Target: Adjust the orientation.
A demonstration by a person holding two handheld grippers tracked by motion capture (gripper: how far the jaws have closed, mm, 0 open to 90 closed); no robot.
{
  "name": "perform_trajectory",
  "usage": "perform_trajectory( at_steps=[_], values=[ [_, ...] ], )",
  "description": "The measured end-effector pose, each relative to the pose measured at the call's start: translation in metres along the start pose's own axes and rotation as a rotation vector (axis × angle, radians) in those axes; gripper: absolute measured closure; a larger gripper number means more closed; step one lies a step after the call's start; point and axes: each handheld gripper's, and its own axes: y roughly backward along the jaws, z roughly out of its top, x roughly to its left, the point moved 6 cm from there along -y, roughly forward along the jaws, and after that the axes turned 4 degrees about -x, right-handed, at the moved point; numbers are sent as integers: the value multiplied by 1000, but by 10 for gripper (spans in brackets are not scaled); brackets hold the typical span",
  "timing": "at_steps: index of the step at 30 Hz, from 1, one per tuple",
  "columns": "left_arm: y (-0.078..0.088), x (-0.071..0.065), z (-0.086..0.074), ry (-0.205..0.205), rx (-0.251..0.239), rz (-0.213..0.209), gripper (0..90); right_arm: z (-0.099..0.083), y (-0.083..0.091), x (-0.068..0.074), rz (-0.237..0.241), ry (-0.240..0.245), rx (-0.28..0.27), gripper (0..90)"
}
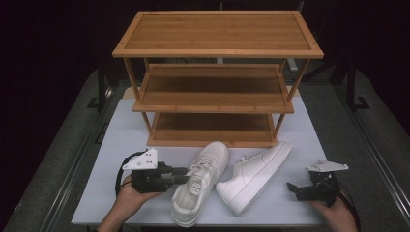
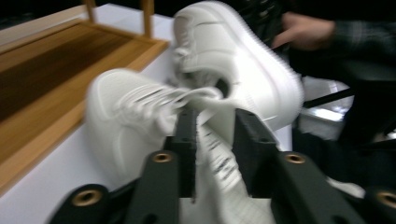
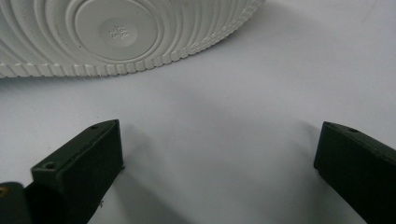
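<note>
White table (image 1: 121,145), high view: carries a three-tier bamboo rack (image 1: 217,34) at the back and two white sneakers in front of it.
Left sneaker (image 1: 200,181), high view: upright on its sole, toe toward the rack, just beside the right sneaker (image 1: 254,176), which lies tipped on its side.
Left gripper (image 1: 186,175), high view: held level in the left hand (image 1: 130,195), its jaws at the lace area of the left sneaker.
Right gripper (image 1: 291,188), high view: in the right hand (image 1: 333,210), near the tipped sneaker's sole, apart from it.
Left gripper view: blurred; jaws part-spread either side of the left sneaker's (image 2: 140,116) tongue; whether the pads press it cannot be told.
Right gripper view: jaws spread wide over bare table (image 3: 219,140); ribbed sole of the right sneaker (image 3: 116,32) ahead, untouched.
</note>
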Motion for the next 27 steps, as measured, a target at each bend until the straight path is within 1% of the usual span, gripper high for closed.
perform_trajectory(
  at_steps=[2, 4, 5, 6, 7, 8, 9, 11, 14, 15, 17, 22, 27],
  values=[
    [0, 3, -2, 18, 9, 14, 567, 0, 0, 0, 0, 0, 0, 7],
    [-2, 6, -5, 25, 22, 34, 478, 0, 0, 0, 0, 0, 0, 7],
    [-4, 6, -7, 35, 30, 40, 437, 0, 0, 0, 0, 0, 0, 7],
    [-4, 6, -7, 35, 30, 40, 399, 0, 0, 0, 0, 0, 0, 7],
    [-8, 8, -9, 34, 42, 51, 374, 0, 0, 0, 0, 0, 0, 7],
    [-8, 8, -9, 34, 42, 51, 360, 0, 0, 0, 0, 0, 0, 7],
    [-11, 8, -11, 41, 55, 55, 349, 0, 0, 0, 0, 0, 0, 7],
    [-16, 8, -13, 45, 63, 63, 337, 0, 0, 0, 0, 0, 0, 7],
    [-22, 8, -15, 36, 87, 76, 334, 0, 0, 0, 0, 0, 0, 7],
    [-22, 8, -15, 36, 87, 76, 340, 0, 0, 0, 0, 0, 0, 7],
    [-25, 10, -15, 42, 90, 86, 374, 0, 0, 0, 0, 0, 0, 7],
    [-30, 12, -13, 51, 93, 95, 437, 0, 0, 0, 0, -1, 1, 7],
    [-35, 11, -14, 52, 113, 86, 497, 0, 0, 0, 0, 0, 0, 7]
  ],
)
